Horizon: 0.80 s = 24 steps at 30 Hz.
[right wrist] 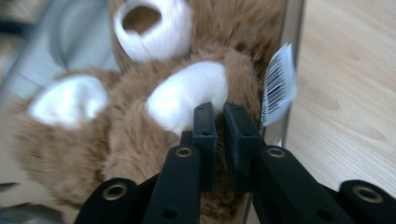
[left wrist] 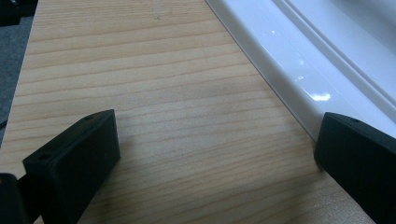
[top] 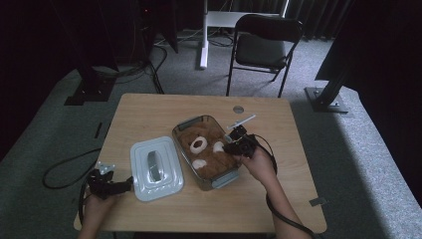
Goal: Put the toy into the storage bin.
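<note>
So the plush bear [top: 205, 148] sat in the clear container [top: 185, 124], right gripper [right wrist: 219, 112] jaws pressed together at its paw with nothing visibly pinched, left gripper [left wrist: 210, 149] jaws spread beside the lid [top: 156, 168], which was off; closing remained.

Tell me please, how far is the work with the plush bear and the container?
Done: the lid is off and lies on the table, and the plush bear lies in the container. In hand: the right gripper, jaws nearly together, is at the bear's paw. The open left gripper waits beside the lid. Left, probably: close it.
</note>
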Tool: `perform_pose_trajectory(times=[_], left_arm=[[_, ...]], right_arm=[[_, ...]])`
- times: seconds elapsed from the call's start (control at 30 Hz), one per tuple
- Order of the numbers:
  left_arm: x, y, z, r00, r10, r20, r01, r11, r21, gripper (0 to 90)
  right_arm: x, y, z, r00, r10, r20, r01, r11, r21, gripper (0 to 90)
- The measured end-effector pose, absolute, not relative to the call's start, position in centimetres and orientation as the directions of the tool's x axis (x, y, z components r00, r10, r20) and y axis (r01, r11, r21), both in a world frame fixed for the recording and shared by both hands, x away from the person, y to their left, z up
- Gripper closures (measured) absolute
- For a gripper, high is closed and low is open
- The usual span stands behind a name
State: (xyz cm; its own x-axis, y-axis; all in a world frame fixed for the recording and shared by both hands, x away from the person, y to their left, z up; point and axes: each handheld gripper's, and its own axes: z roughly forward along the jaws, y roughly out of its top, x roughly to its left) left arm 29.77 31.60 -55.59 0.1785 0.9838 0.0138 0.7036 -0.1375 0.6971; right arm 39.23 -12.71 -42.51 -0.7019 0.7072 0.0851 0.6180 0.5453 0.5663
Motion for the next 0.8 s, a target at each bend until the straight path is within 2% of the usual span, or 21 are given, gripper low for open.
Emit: perform_pose_trajectory(times=[0.23, 0.37, 0.43, 0.57, 0.7, 0.8], left_arm=[[29.8, 31.6, -55.6, 0.179, 0.984, 0.014, 0.704, -0.138, 0.697, 0.8], [29.8, 31.6, -55.6, 0.179, 0.984, 0.014, 0.704, -0.138, 0.697, 0.8], [29.8, 31.6, -55.6, 0.178, 0.984, 0.014, 0.704, -0.138, 0.697, 0.8], [29.8, 31.6, -55.6, 0.179, 0.984, 0.014, 0.704, -0.138, 0.697, 0.8], [29.8, 31.6, -55.6, 0.178, 0.984, 0.014, 0.704, -0.137, 0.697, 0.8], [29.8, 31.6, -55.6, 0.178, 0.984, 0.014, 0.704, -0.137, 0.697, 0.8]], right_arm=[[40.0, -10.8, -42.7, -0.729, 0.684, -0.006, 0.607, 0.651, 0.457, 88.0], [40.9, -9.9, -43.2, -0.732, 0.681, 0.017, 0.628, 0.666, 0.403, 88.9], [41.0, -9.4, -43.6, -0.729, 0.684, -0.006, 0.632, 0.677, 0.377, 89.5], [40.4, -8.5, -44.2, -0.717, 0.691, -0.089, 0.619, 0.690, 0.374, 89.7], [40.1, -8.8, -43.8, -0.714, 0.696, -0.079, 0.614, 0.675, 0.409, 88.9], [39.5, -9.5, -42.9, -0.714, 0.695, -0.077, 0.590, 0.658, 0.468, 82.8]])
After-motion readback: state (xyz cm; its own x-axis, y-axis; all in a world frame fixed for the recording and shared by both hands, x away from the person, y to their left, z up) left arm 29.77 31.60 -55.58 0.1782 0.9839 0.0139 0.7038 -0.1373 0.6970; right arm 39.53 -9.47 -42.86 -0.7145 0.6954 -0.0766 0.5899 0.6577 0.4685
